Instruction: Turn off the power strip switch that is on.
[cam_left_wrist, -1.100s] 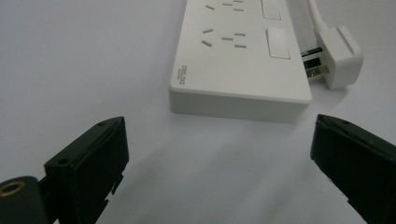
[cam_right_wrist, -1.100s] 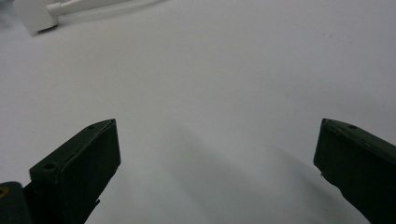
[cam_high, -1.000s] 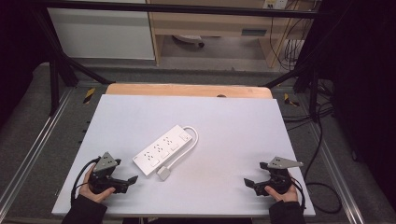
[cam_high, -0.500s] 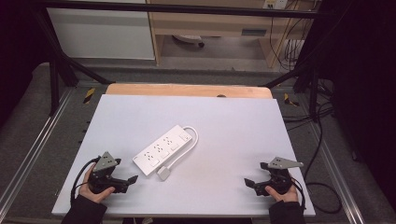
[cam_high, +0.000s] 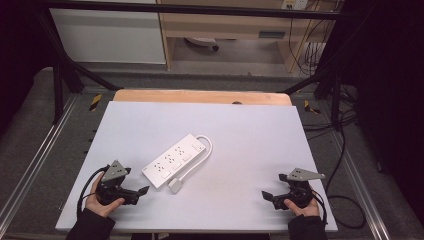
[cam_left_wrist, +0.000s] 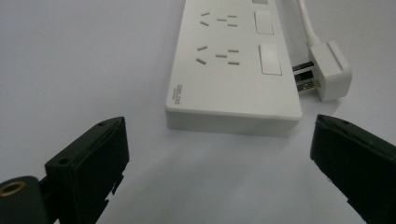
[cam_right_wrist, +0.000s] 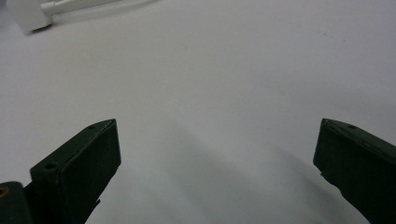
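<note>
A white power strip (cam_high: 175, 159) lies at an angle near the middle of the white table (cam_high: 250, 135). Its white cable loops round the far end and back to a white plug (cam_high: 176, 185) lying beside the strip's near end. The left gripper view has the strip's near end (cam_left_wrist: 233, 79) just ahead of the jaws, with the plug (cam_left_wrist: 327, 70) to its right. My left gripper (cam_high: 141, 193) rests open at the table's front left, pointing at the strip, nothing between its jaws. At the front right my right gripper (cam_high: 266, 197) stands open over bare table, with the plug (cam_right_wrist: 28, 16) far off.
A wooden board (cam_high: 200, 96) runs along the table's far edge. Metal rails (cam_high: 45, 150) flank the table on both sides. Behind stand a white cabinet (cam_high: 110, 35) and a wooden shelf unit (cam_high: 230, 25). Cables (cam_high: 340, 150) hang off to the right.
</note>
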